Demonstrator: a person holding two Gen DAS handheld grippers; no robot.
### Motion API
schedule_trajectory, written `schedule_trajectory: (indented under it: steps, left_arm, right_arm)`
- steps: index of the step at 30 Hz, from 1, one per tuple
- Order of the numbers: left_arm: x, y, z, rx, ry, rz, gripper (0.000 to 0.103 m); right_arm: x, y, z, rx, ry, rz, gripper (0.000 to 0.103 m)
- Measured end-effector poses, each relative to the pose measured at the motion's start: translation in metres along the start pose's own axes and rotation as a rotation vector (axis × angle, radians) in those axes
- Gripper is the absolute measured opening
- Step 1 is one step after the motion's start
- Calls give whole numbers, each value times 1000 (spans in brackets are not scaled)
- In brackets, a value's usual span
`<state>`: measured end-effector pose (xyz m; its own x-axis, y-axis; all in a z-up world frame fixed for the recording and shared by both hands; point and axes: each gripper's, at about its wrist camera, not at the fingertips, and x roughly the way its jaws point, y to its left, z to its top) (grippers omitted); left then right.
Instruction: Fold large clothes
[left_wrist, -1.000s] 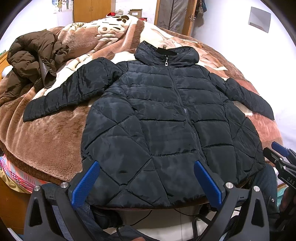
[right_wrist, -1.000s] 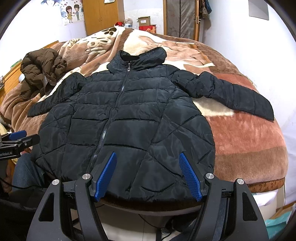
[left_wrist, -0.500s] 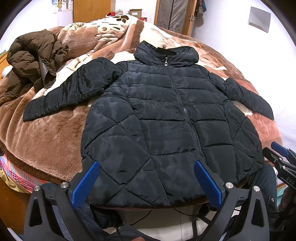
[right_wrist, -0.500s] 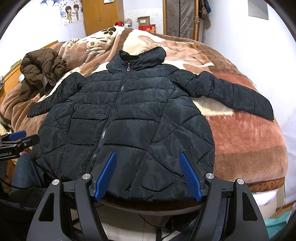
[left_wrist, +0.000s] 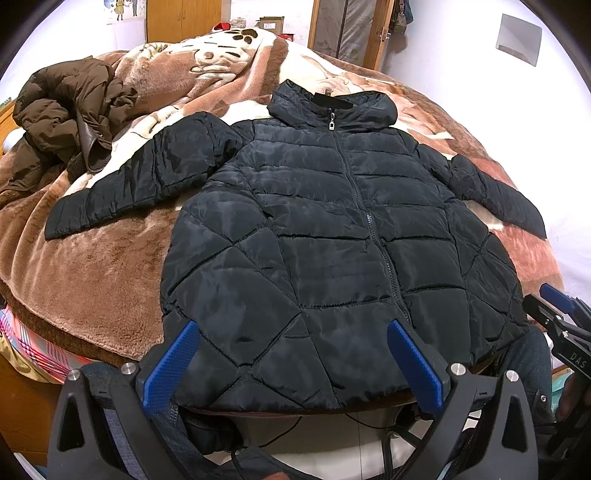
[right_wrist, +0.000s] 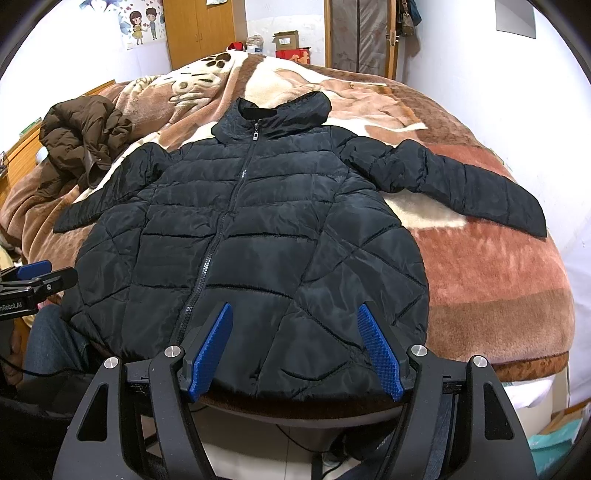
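Black jacket (left_wrist: 325, 236) flat on bed (right_wrist: 491, 280); both grippers' fingers apart, empty. Wall poster (right_wrist: 142, 22) at 11 o'clock clearer in right view.

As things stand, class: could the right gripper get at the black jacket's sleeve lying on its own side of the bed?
Probably yes. The right gripper is open and empty above the hem, and the sleeve of the black jacket lies flat on bare blanket with nothing over it.

Black quilted jacket (left_wrist: 332, 236) flat on bed, zipped, front up, sleeves spread.
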<state>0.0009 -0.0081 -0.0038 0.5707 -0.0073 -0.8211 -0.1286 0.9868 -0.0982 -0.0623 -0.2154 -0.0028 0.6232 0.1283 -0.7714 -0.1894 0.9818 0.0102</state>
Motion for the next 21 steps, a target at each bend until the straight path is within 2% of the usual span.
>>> schedule_trajectory:
  steps: [21]
  left_arm:
    - [2,-3,-6,4,5,-2,103]
  right_arm:
    - [1,0,3,2,3,1,70]
